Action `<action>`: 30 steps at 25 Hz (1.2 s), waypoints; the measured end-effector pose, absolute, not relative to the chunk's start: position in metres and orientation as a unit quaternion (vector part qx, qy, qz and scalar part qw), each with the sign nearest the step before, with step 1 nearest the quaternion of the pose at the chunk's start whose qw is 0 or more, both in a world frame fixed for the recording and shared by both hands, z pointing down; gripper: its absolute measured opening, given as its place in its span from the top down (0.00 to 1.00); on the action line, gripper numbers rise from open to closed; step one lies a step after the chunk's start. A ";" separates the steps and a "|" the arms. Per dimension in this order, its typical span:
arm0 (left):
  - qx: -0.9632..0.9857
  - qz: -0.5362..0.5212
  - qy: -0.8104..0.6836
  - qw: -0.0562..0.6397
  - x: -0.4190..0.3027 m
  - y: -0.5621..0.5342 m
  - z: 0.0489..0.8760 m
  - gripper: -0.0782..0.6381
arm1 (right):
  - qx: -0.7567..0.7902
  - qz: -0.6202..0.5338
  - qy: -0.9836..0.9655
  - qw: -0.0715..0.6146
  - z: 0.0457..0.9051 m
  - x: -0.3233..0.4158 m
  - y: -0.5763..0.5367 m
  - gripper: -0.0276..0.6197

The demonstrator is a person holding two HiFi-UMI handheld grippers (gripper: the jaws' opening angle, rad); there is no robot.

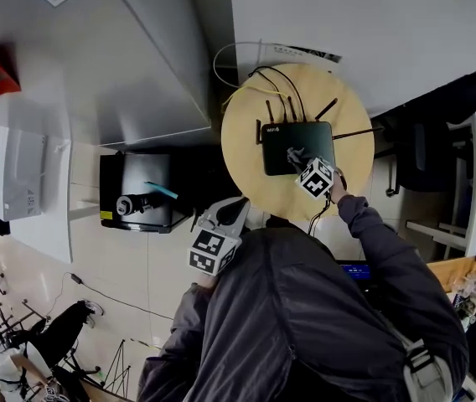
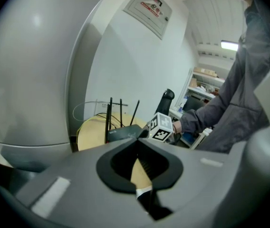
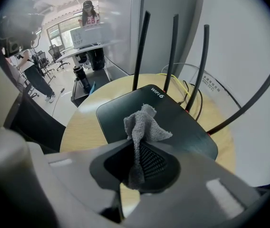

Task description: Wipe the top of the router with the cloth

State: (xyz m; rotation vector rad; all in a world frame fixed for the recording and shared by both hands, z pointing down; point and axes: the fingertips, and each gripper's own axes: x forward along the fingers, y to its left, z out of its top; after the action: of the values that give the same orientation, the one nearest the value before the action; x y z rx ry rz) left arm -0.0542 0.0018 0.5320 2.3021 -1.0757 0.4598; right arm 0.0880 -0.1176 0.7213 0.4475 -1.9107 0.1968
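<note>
From the head view: a round wooden table (image 1: pixel 242 149) stands by the wall, and the black router (image 1: pixel 281 153) lies flat on it with its antennas (image 1: pixel 268 110) up at the back. The right gripper (image 1: pixel 302 161) reaches over the router's top with the grey cloth (image 1: pixel 294 154) bunched at its tips. The left gripper (image 1: pixel 231 212) hangs off the table's near edge, well apart from the router. Down on the floor, a low black stand (image 1: pixel 116 170) carries a dark cylinder (image 1: pixel 133 203) and a teal strip (image 1: pixel 162 189). Small white print on the router is too small to read here.

Over to the left gripper view: the jaws are together at their tips with nothing between them, and the router (image 2: pixel 125 132) and table (image 2: pixel 90 132) are out ahead. High on the wall is a framed notice (image 2: pixel 148 8) with a red mark; its text is unreadable.

Now the right gripper view: the jaws are clamped on the cloth (image 3: pixel 144 122), which sticks out over the router's top (image 3: pixel 178 127). I cannot tell whether it touches. White lettering near the router's far edge reads "WiFi 6" (image 3: pixel 156 93). Yellow and black cables (image 3: pixel 185 87) loop behind. A label strip (image 3: pixel 211 84) on the wall is not legible.
</note>
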 end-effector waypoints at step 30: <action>0.814 0.140 -0.481 0.294 -0.063 0.009 0.534 0.89 | 0.186 0.041 -0.790 0.583 0.723 0.117 -0.218 0.92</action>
State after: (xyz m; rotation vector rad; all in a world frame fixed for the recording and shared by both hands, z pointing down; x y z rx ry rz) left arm -0.0629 0.0090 0.5336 2.1668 -1.2792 0.3740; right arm 0.1166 -0.2176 0.7225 0.4349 -1.8436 0.0948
